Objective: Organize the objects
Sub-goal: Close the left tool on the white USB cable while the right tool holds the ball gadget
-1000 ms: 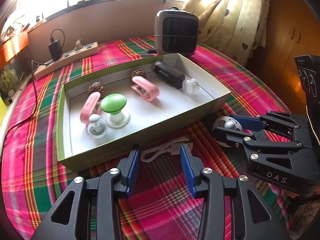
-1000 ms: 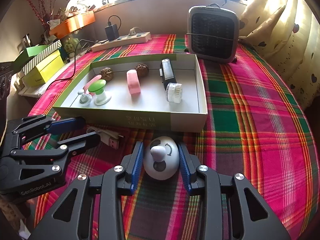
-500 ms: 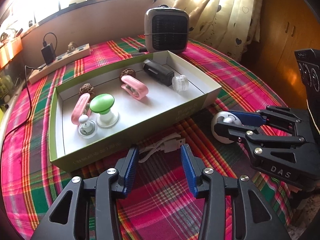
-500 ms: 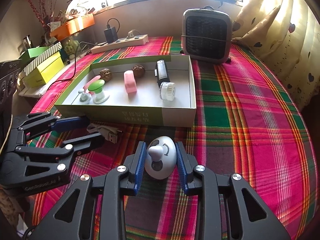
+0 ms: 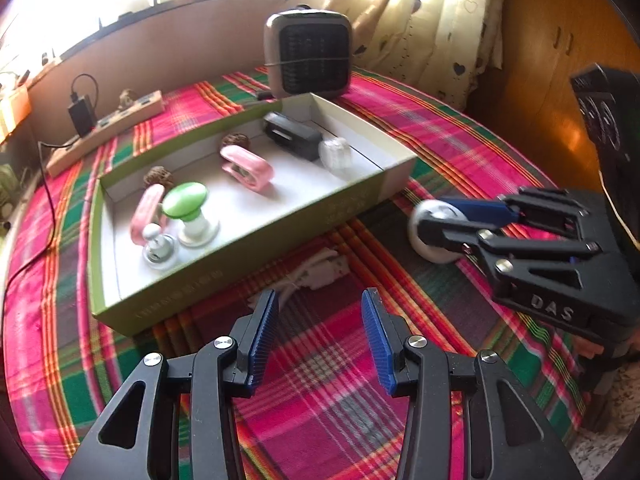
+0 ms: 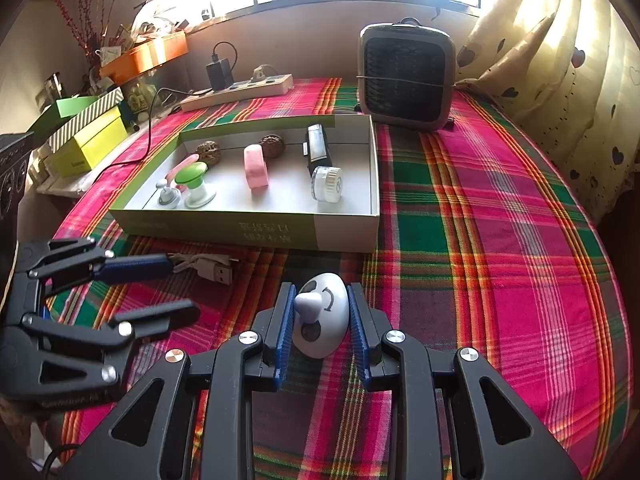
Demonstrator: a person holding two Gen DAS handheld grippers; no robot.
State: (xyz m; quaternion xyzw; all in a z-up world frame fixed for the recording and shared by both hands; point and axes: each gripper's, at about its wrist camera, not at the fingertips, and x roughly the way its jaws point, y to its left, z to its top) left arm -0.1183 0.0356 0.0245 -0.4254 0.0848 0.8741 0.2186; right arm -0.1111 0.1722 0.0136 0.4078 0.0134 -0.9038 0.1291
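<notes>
A white egg-shaped gadget (image 6: 320, 320) with a small knob lies on the plaid cloth in front of the box. My right gripper (image 6: 320, 300) straddles it, jaws closing, and both blue pads touch its sides. From the left wrist view it shows as a white disc (image 5: 430, 248) between the right gripper's fingers (image 5: 472, 210). My left gripper (image 5: 320, 312) stands open over bare cloth with nothing between its pads. Just beyond it lies a coiled white USB cable (image 5: 316, 272). The shallow green box (image 5: 240, 256) holds a green-topped knob (image 5: 186, 200), pink clips, walnuts, a black device and a clear brush head.
A grey heater (image 6: 406, 76) stands behind the box. A power strip (image 6: 240, 88) with a charger lies at the back left. Yellow and green boxes (image 6: 88, 140) sit off the table's left side. Curtains hang at the right, and the plaid cloth stretches to the right edge.
The right gripper's jaws have narrowed until the pads meet the white gadget. The left gripper has rolled slightly and stayed open; the box contents have not moved.
</notes>
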